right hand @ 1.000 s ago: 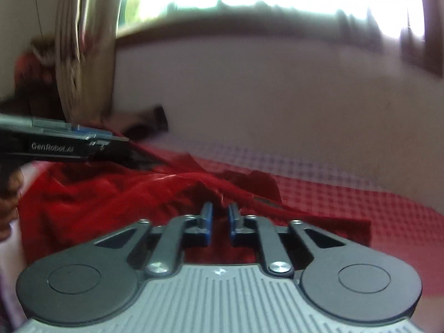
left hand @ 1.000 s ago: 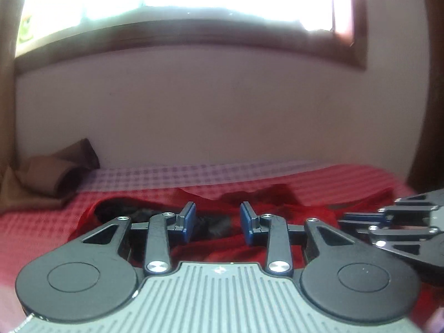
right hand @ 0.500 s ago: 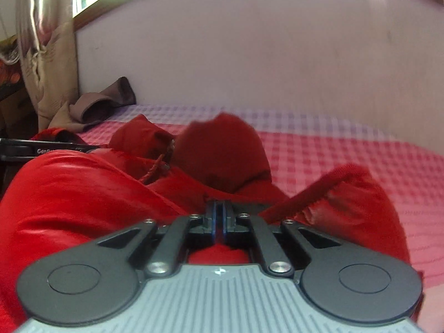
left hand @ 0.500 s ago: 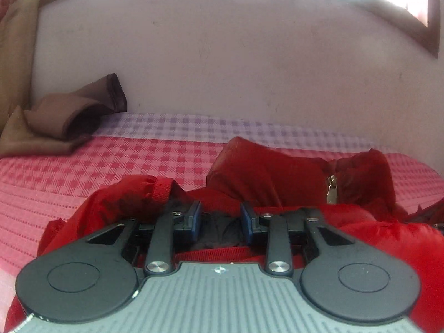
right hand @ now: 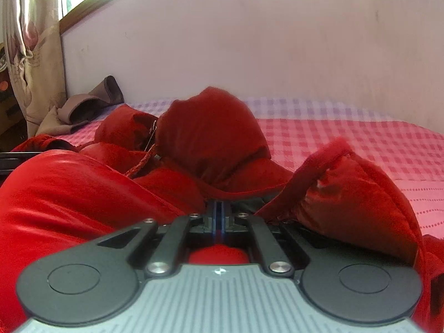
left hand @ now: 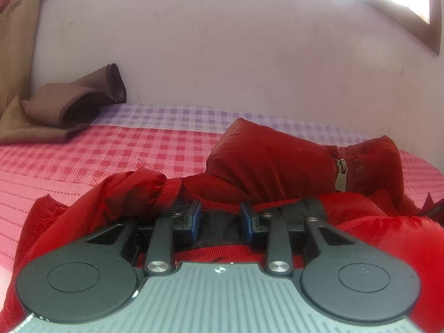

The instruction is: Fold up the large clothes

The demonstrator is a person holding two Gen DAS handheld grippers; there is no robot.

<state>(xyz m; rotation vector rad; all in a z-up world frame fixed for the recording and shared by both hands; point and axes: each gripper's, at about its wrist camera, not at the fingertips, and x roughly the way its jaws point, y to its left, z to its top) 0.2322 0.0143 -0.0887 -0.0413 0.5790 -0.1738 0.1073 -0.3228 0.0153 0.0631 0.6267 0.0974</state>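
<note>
A red hooded jacket [left hand: 272, 155] lies bunched on the checked bed cover [left hand: 111, 149]; its zipper pull [left hand: 340, 177] hangs at the right. My left gripper [left hand: 221, 217] is open, its jaws apart over the jacket's dark lining, with red fabric piled around them. In the right wrist view the jacket [right hand: 211, 141] rises in a hood-shaped lump ahead. My right gripper [right hand: 219, 211] is shut on the jacket's fabric, which bulges on both sides of it.
A folded brown cloth [left hand: 69, 105] lies at the far left of the bed against the pale wall; it also shows in the right wrist view [right hand: 88, 105]. A curtain [right hand: 33, 44] hangs at the left. The bed's right half [right hand: 360, 138] shows pink checks.
Both grippers came down and forward into the jacket. The right gripper closed on the fabric half a second ago and has stayed shut. The left stayed open and edged closer.
</note>
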